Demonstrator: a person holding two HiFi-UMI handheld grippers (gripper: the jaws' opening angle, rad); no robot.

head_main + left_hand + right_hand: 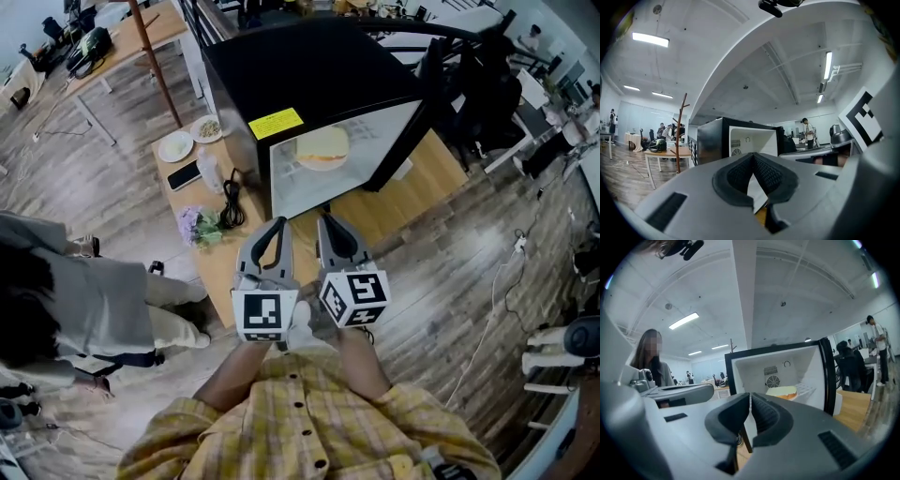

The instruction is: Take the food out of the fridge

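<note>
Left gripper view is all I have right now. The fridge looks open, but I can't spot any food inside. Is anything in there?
Observer: Yes. The right gripper view shows a pale round food item inside the fridge.
Operator: Is the right gripper carrying anything?
Observer: No, the right gripper is shut with nothing between its jaws.
Operator: How near the opening are we?
Observer: In the head view, it and the left gripper sit side by side outside the fridge, not yet in.

food (322,148) inside fridge (309,75) on table (441,178), plate (175,145) and phone (184,174) left of fridge
</note>
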